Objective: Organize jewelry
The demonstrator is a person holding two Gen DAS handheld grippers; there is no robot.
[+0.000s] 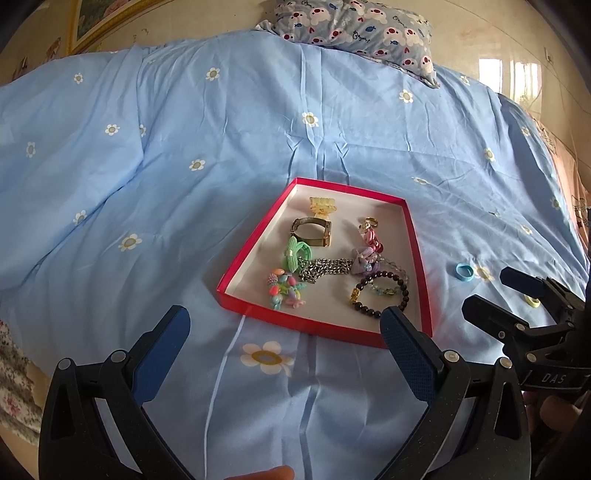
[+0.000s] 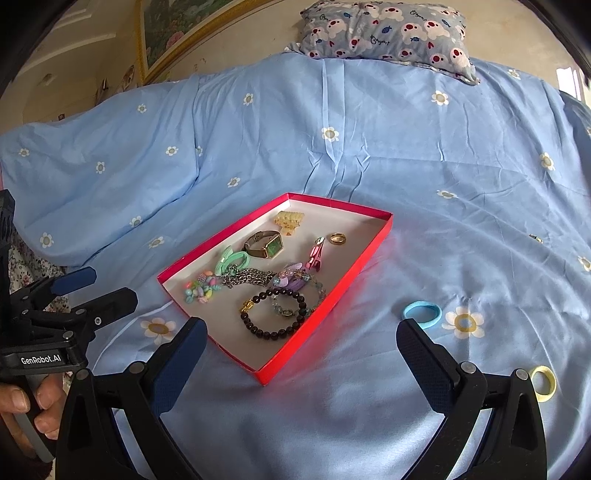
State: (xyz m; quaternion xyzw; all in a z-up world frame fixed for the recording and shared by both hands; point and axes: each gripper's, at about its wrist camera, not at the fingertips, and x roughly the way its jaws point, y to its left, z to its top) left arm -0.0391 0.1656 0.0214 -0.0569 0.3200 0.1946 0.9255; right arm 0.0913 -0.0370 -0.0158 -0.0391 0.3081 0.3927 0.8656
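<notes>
Most of the jewelry already lies in the shallow red tray (image 2: 325,302), which rests on the blue flowered bedspread (image 2: 443,221) near the middle of the bed. Two pieces are left outside it, to its right: a light blue band (image 2: 422,314) lying flat on the cloth just right of the tray's near right corner, and a pale yellow ring (image 2: 543,383) nearer and further right, partly behind the right tongs' own finger. Judging from this, the task is well along, with those two loose pieces still to go in.

Inside the tray, the things sit in a loose cluster and not in rows. At the far end is a yellow hair claw (image 2: 289,220), with a green-faced watch (image 2: 265,246) just near of it and a gold ring (image 2: 338,239) to the right. A mint green hair tie (image 2: 232,261) lies on the left, a silver chain (image 2: 248,277) runs across the middle, and a purple bow (image 2: 295,280) overlaps it. A pastel bead cluster (image 2: 201,290) sits at the near left, and a dark bead bracelet (image 2: 275,314) at the near end, touching a paler beaded strand.

The left tongs (image 1: 284,325) hover near of the tray with fingers wide apart and nothing between them. The right tongs (image 2: 301,339) are likewise spread and empty, hanging over the cloth by the tray's near right edge.

A patterned pillow (image 2: 388,31) lies at the far end of the bed.
</notes>
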